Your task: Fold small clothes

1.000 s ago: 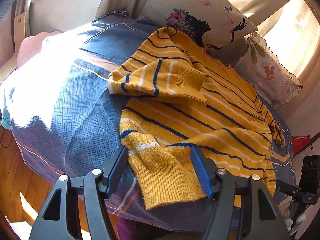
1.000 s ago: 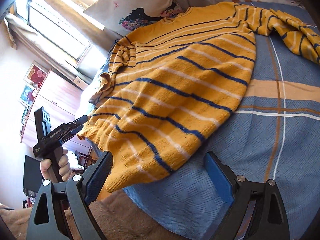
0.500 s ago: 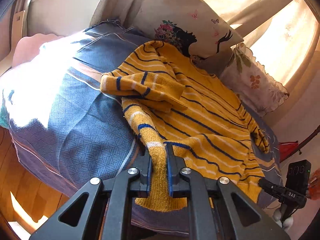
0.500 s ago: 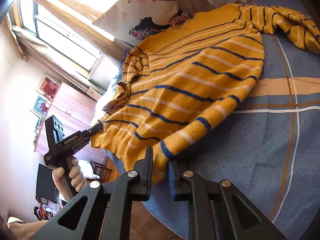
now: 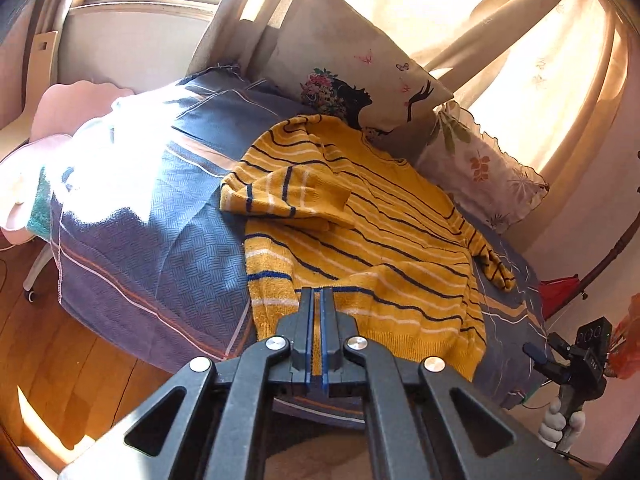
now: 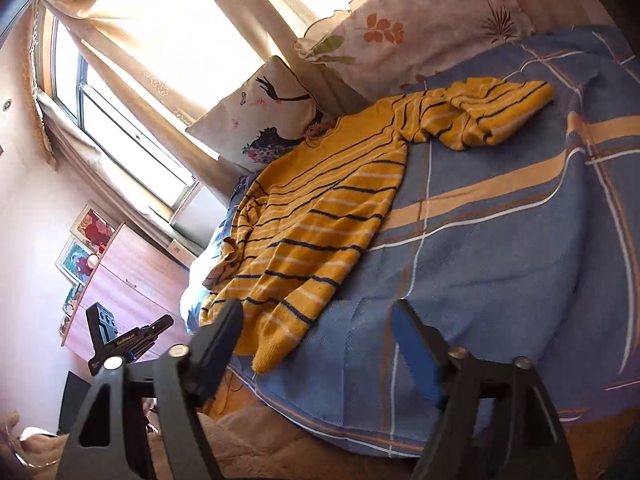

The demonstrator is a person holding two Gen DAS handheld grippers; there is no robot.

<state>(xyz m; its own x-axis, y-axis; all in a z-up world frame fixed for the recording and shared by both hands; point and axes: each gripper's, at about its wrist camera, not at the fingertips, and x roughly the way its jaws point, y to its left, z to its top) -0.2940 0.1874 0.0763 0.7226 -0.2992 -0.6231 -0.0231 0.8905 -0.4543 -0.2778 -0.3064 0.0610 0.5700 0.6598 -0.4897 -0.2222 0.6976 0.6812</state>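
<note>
A yellow knit sweater with navy and white stripes lies spread on a blue patterned bedspread. My left gripper is shut on the sweater's near hem. One sleeve lies folded over the chest; the other sleeve lies bunched at the far side. In the right wrist view the sweater lies left of centre. My right gripper is open and empty, just above the bed near the sweater's bottom corner.
Two pillows lean at the head of the bed: one with a woman's silhouette, one with leaf print. Curtains and a window stand behind them. A wooden floor lies beside the bed. A wooden dresser stands at left.
My left gripper stayed shut on the hem and pulled back, stretching the sweater flatter. My right gripper let go of the sweater's corner, opened and drew back from it.
</note>
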